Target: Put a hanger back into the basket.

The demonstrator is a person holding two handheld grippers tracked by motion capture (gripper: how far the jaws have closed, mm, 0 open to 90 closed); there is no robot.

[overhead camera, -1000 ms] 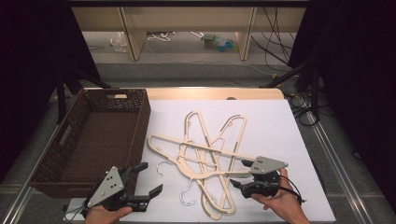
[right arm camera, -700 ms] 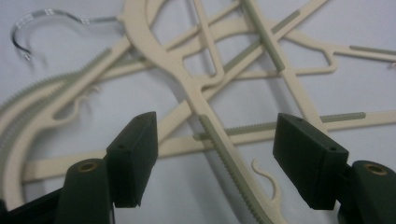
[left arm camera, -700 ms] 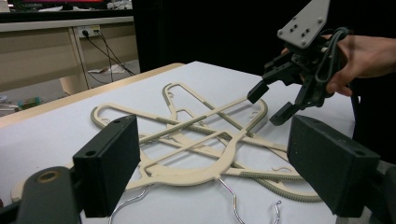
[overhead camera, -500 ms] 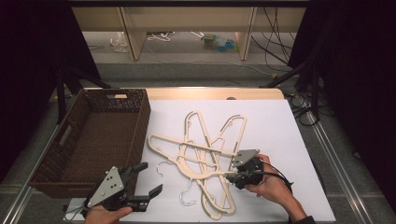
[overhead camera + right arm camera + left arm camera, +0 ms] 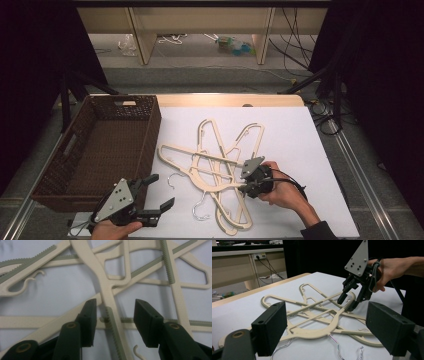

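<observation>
The left tool (image 5: pixel 161 192) sits at the near edge of the bench (image 5: pixel 310 150), just beside the front corner of the wicker basket (image 5: pixel 107 145). It is where it was a second ago, jaws spread wide and nothing between them. In the left gripper view they frame the pile without touching it.

The change is on the other side. Over the last second the right tool (image 5: pixel 243 189) has slid in from the pile's right margin and tipped down onto the tangle of cream hangers (image 5: pixel 220 167), which lies on the white bench top to the right of the basket. That looks like the start of a pick: one hanger to be pulled free, most likely bound for the basket.

In the right gripper view its jaws stand partly open, straddling a hanger arm with a ribbed grey grip strip (image 5: pixel 113 337) where several arms cross. Neither jaw presses on it yet, so it holds nothing. The left gripper view shows the tips low, at or just above the plastic.

Farther back, the rest of the pile fans toward the far edge of the bench, wire hooks (image 5: pixel 200 212) poking out on the near side. The basket is empty.
</observation>
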